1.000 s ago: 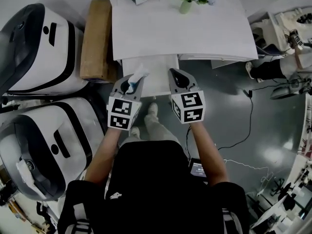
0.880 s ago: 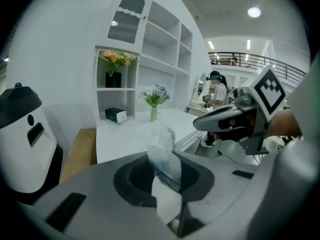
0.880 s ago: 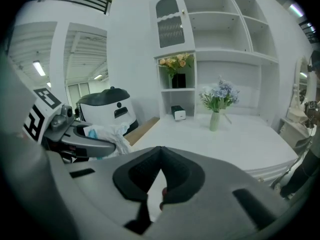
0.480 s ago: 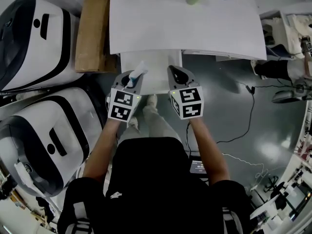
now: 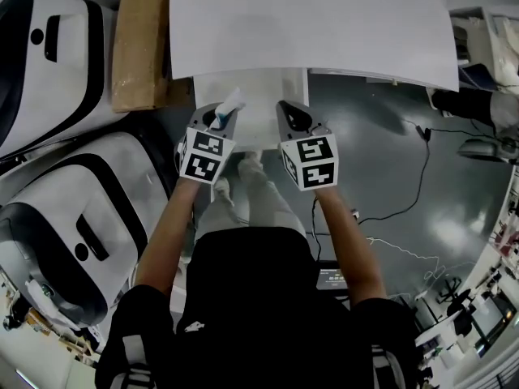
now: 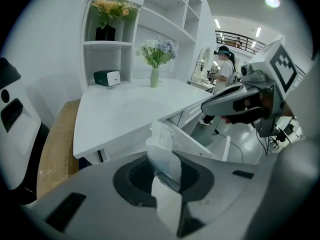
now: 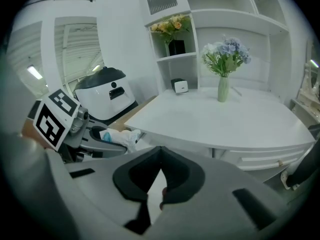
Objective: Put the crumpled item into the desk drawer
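Note:
The crumpled item point(image 5: 229, 105) is a white wad with a pale blue patch. My left gripper point(image 5: 220, 117) is shut on it, and the wad sticks up from the jaws. The same crumpled item point(image 6: 162, 156) fills the gap of the left gripper point(image 6: 167, 194) in its own view. The desk drawer point(image 5: 263, 96) stands pulled out from under the white desk point(image 5: 308, 23). The wad hangs over the drawer's left front corner. My right gripper point(image 5: 287, 110) is shut and empty at the drawer's right front. The right gripper point(image 7: 155, 184) view shows the left gripper point(image 7: 95, 134) beside it.
Two large white-and-black machines point(image 5: 73, 209) stand at the left, with a brown cardboard box point(image 5: 138, 47) between them and the desk. A black cable point(image 5: 405, 201) trails over the dark floor at the right. A vase of flowers point(image 6: 155, 76) and a small box point(image 6: 106, 77) sit at the desk's back.
The head view has tipped, so the desk and drawer sit higher in the frame. Both grippers keep their places at the drawer's front. The left still holds the wad.

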Motion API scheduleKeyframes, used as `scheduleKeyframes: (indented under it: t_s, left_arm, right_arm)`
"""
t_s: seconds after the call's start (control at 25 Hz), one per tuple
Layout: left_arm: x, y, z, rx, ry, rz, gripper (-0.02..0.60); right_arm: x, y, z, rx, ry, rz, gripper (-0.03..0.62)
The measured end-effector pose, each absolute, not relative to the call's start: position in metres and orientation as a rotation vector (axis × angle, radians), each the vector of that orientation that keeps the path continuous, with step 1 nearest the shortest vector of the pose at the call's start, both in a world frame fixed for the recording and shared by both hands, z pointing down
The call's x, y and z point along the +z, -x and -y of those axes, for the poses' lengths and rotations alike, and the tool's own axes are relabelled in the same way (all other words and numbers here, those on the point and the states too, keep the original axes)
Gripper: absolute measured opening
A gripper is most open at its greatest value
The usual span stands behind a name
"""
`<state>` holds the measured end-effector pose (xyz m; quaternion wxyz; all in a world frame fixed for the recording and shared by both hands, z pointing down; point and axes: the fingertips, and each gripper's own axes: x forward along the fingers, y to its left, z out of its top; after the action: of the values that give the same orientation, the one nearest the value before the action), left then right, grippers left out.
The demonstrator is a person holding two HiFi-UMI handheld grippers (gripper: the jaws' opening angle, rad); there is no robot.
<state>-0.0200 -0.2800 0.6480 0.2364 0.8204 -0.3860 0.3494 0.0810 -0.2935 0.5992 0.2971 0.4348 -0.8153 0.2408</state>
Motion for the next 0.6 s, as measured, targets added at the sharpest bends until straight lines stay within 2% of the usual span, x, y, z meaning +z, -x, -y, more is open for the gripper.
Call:
scheduleKeyframes:
  t_s: [0.6]
  left_arm:
    - [0.729,-0.003,0.284,1.141,-2.218,0.850,0.055]
  right_arm:
    - [0.659,-0.088,0.304,0.716,-1.119,2.099,-0.005]
